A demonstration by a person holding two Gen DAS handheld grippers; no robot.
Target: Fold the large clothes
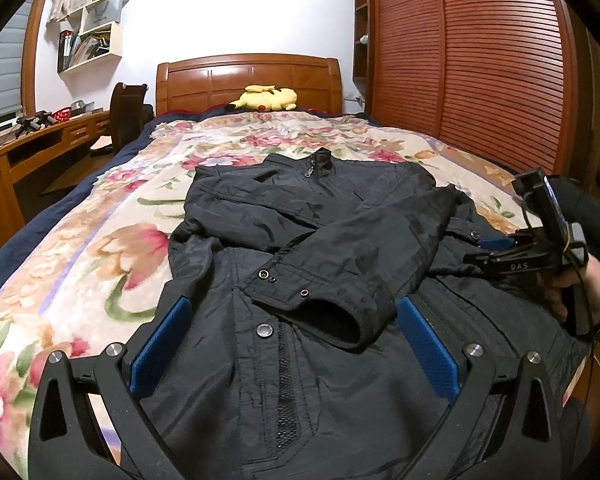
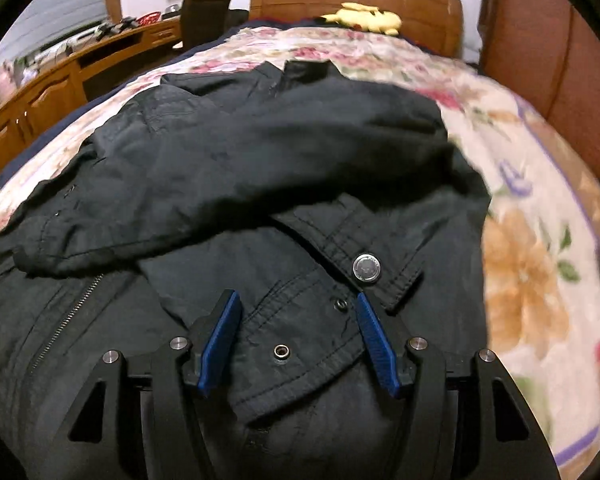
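Black jacket (image 1: 284, 240) on floral bedspread (image 1: 80, 240); right claw (image 1: 485, 249) marked "DAS"; both claws gaping, empty.

Both cameras sit on hand-held grippers at the foot of the bed (image 1: 80, 248) and look along it toward the headboard (image 1: 248, 80), tilted downward.

The left wrist view rides higher and farther back, taking in the whole jacket (image 1: 300, 240), the desk (image 1: 40, 140) on the left, the wardrobe (image 1: 480, 60) on the right, and the right gripper (image 1: 496, 244) at its right edge.

The right wrist view is much nearer the jacket (image 2: 260, 160), which fills most of it, and is blurred.

Both share the jacket, bedspread, headboard and yellow plush (image 1: 266, 98).
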